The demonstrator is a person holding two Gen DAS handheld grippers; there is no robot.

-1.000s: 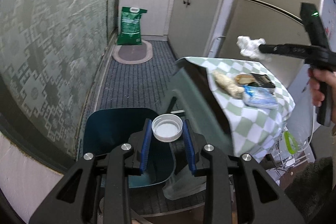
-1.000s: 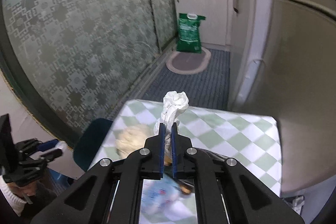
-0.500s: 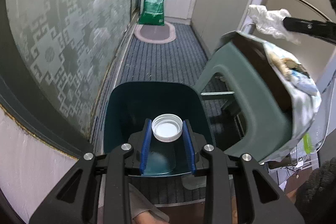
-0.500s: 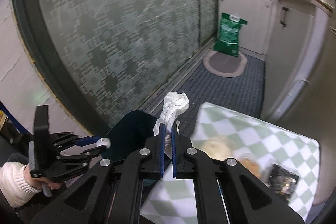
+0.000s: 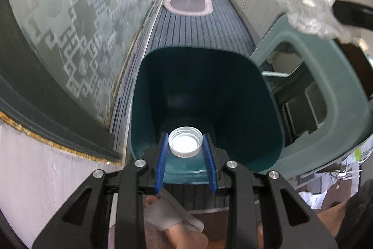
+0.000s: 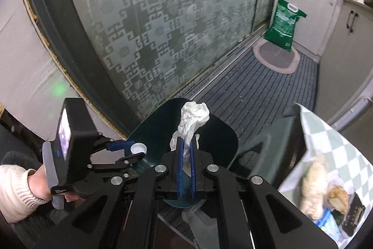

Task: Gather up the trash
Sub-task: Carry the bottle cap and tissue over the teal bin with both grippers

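Striped grey carpet (image 5: pixel 195 22) runs down a narrow kitchen passage beside a frosted patterned glass door (image 6: pixel 167 22), with a green sack (image 6: pixel 285 23) on an oval mat (image 6: pixel 277 57) at the far end. At the centre of the left wrist view, the left gripper (image 5: pixel 185 146) is clamped on a white bottle cap (image 5: pixel 185 144), held over the open mouth of a dark teal bin (image 5: pixel 205 90). At 2 o'clock in that view, a crumpled white tissue (image 5: pixel 310 8) hangs above the bin's far side. The right gripper (image 6: pixel 186 156) is pressed together on that tissue, over the bin. At 4 o'clock in the right wrist view, a grey-green stool (image 6: pixel 268 151) with a checked cloth (image 6: pixel 335 144) carries more scraps
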